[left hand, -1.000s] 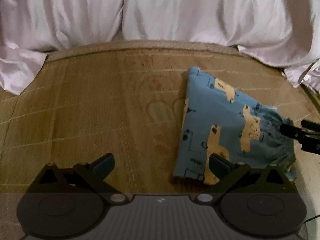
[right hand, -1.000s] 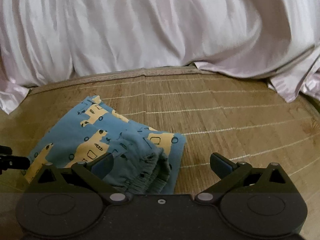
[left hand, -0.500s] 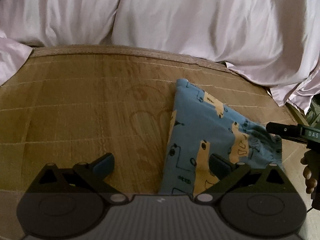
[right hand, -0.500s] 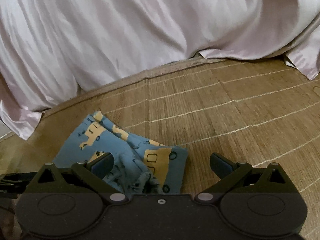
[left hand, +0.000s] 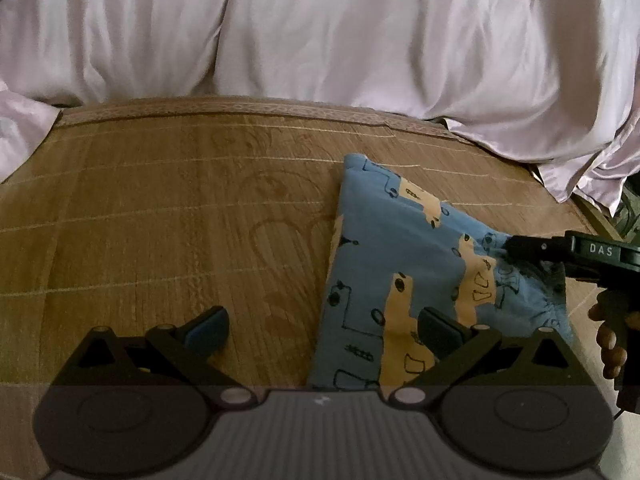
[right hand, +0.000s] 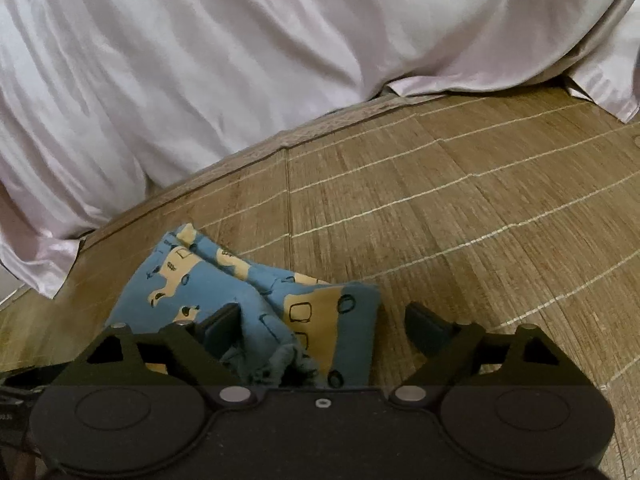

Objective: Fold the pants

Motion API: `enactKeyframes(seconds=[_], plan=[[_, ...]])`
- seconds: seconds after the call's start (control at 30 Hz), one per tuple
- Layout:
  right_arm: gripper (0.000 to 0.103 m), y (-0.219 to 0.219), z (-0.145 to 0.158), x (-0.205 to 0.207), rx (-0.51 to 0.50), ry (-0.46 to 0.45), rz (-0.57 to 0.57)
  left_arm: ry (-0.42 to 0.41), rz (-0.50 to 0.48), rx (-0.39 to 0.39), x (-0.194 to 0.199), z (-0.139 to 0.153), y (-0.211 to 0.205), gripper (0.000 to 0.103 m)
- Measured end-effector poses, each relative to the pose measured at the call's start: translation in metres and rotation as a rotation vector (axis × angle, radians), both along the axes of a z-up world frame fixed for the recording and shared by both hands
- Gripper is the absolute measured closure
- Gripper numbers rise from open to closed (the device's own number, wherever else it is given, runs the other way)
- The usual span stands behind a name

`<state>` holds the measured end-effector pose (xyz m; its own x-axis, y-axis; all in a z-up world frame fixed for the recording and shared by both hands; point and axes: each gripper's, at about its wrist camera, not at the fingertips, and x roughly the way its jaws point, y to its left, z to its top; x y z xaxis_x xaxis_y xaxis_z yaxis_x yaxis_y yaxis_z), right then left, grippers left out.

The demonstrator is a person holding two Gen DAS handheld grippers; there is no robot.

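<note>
The blue pants (left hand: 404, 264) were lying folded on the bamboo mat (left hand: 160, 220), toward its right side and well short of the far edge. Left gripper (left hand: 322, 326) and right gripper (right hand: 322, 322) both had fingers spread wide, holding nothing, the right one just over the bunched waistband.

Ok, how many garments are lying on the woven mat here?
1: a folded blue pair of pants with yellow vehicle prints, lying on the brown woven mat near the white draped sheet. Nothing else shows, though the devices hide the near edge.
</note>
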<state>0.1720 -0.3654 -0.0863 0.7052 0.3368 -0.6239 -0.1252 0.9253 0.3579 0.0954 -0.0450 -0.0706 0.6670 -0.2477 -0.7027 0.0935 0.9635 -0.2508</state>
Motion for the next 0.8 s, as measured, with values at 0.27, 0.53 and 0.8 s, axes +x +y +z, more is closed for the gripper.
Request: enactKeyframes(seconds=[0.27,0.53,0.8], plan=[[0.049,0.012,0.002,-0.003,-0.044,-0.01,0.039,0.007,0.005,-0.004,0.001,0.001,0.0,0.0],[0.059,0.013,0.001,-0.006,-0.033,-0.014,0.044,0.009,0.004,-0.024,-0.002,0.002,0.0,0.0],[0.06,0.009,0.0,-0.007,0.001,-0.012,0.031,0.011,-0.021,-0.048,-0.005,0.003,-0.002,0.002]])
